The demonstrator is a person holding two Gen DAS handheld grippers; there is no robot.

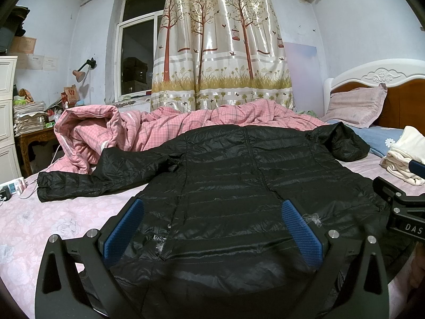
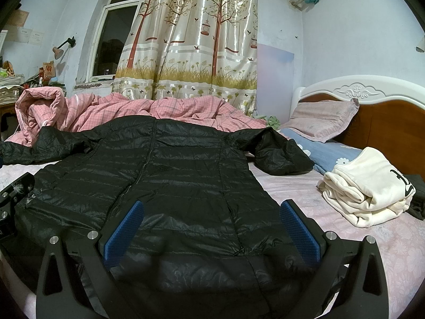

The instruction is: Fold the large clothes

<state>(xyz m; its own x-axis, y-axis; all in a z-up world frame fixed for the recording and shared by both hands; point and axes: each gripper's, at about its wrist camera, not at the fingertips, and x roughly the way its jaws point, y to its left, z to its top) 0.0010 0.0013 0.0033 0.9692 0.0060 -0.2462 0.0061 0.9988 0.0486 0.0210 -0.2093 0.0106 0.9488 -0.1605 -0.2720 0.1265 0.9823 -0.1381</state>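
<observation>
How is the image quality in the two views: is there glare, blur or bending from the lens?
Left wrist view: strong fisheye bending with dark corners; room light glints on the black jacket and shiny curtain; the window is dark. Right wrist view: the same bending; the jacket hem nearest the open right tongs looks soft and blurred; the white folded garment is bright but keeps detail.

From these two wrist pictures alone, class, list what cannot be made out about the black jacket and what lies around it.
- Black jacket: its hem, in both views, runs under the open left claw and right claw and off the bottom edge.
- Left sleeve cuff, right wrist view: cut off by the left edge.
- Print on the folded cream garment: partly hidden by its fold.
- Jacket label: too small to read.
</observation>
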